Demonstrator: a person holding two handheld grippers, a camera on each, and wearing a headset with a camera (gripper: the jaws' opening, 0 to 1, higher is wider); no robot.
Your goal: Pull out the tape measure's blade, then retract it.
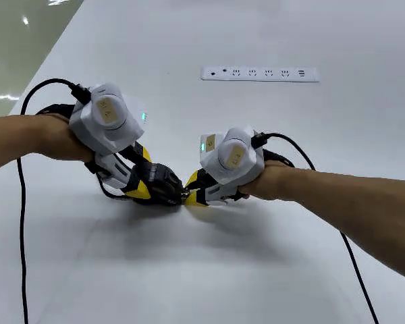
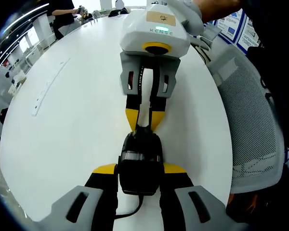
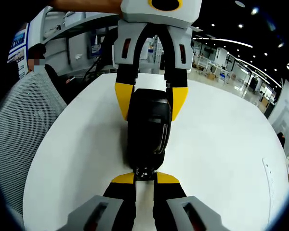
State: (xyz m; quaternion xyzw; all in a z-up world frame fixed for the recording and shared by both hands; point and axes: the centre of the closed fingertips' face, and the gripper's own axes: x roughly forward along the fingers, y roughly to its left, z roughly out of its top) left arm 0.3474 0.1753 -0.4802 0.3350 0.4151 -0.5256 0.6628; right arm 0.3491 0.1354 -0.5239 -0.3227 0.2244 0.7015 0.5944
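A black tape measure (image 1: 160,183) rests low over the white table (image 1: 209,270). My left gripper (image 1: 148,181) is shut on its body, with the yellow pads (image 2: 106,169) pressed against both sides of the case (image 2: 140,163). My right gripper (image 1: 191,196) meets it nose to nose and is shut on the blade's end hook (image 3: 144,172) right at the case mouth. The case (image 3: 149,127) stands just beyond the right gripper's yellow fingertips (image 3: 123,179). Hardly any blade shows between the hook and the case.
A white power strip (image 1: 260,73) lies farther back on the table. Black cables (image 1: 21,202) trail from both grippers toward the near edge. The table's left edge (image 1: 50,57) borders a green floor. A grey mesh chair (image 2: 250,125) stands beside the table.
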